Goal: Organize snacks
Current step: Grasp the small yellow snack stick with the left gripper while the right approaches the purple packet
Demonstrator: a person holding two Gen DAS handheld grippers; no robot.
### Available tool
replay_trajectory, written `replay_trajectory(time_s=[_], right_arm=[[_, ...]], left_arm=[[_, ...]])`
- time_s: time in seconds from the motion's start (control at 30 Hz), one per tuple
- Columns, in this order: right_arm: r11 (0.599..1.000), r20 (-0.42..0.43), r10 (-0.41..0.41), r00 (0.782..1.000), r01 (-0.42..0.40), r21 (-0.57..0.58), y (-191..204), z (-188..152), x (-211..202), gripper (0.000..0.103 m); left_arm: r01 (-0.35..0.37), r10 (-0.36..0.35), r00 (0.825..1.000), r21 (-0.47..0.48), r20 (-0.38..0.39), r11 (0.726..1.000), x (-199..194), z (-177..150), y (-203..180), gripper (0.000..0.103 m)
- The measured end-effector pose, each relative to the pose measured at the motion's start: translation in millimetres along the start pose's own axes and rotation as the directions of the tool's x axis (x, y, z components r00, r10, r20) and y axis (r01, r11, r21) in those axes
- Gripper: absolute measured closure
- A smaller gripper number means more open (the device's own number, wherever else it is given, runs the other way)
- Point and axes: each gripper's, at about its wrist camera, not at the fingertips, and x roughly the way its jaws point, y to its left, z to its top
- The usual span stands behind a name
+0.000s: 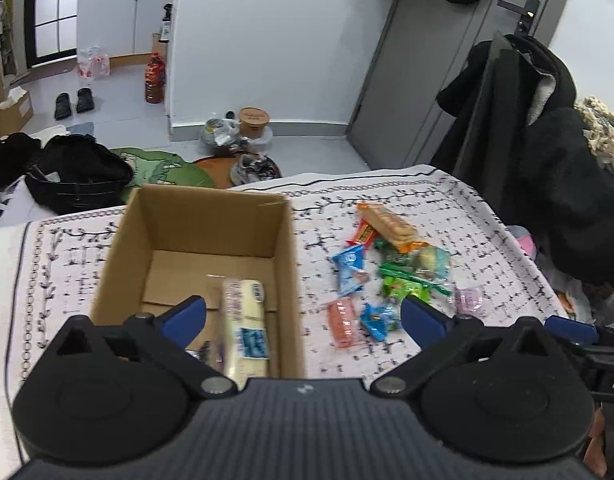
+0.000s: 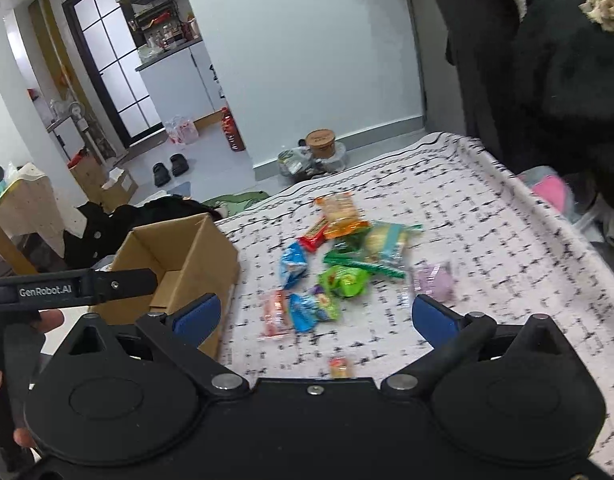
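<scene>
— Well, from my left hand-held gripper (image 1: 303,316) I see both blue fingers spread wide with nothing between them; it's released, hovering over the near edge of the open brown cardboard box (image 1: 285,240).

— Anything inside the box?

— Yes, a long pale yellow packet with a blue label (image 1: 245,328) lies on the box floor, just ahead of my left finger. Right of that gripper, loose snacks sit in a cluster on the surface with the patterned white cloth (image 1: 447,208): an orange-wrapped cracker pack (image 1: 391,226) farthest out, a blue pouch (image 1: 349,270), green wrappers (image 1: 407,284) and a pink packet (image 1: 341,322) nearest.

— And your right side?

— My right hand-held gripper (image 2: 313,316) is also released, fingers apart and empty. The same cluster lies straight ahead of it: the pink packet (image 2: 275,314) and a blue pouch (image 2: 303,312) closest, a pale purple packet (image 2: 435,282) ahead of the right finger. A small orange-red snack (image 2: 341,366) sits just in front of the gripper body. The cardboard box (image 2: 211,248) stands to its left.
</scene>
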Motion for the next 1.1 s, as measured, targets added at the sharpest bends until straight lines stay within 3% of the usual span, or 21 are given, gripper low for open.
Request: replay_trajectory(time_s=[0.2,0.67,0.93,1.1], right_arm=[[0.999,-0.008,-0.044,0.999,0.044,0.012,-21,0,-5,0.0],[0.994,0.006,-0.101,0.995,0.101,0.051,-65,-3,-3,0.0],[0.994,0.032,-0.079,0.996,0.076,0.073,-92,-17,12,0.002],[0.994,0.025,-0.063,0.998,0.06,0.095,-101,-20,21,0.008]], left_arm=[[0.046,-0.045,0.999,0.019,-0.009,0.999,7,-2,-17,0.0],[0.077,-0.069,0.993,0.08,-0.098,0.994,36,-13,-69,0.0],[0.081,-0.073,0.986,0.049,-0.151,0.996,65,-25,-82,0.003],[0.065,-0.056,0.977,0.033,-0.207,0.997,82,-34,-88,0.017]])
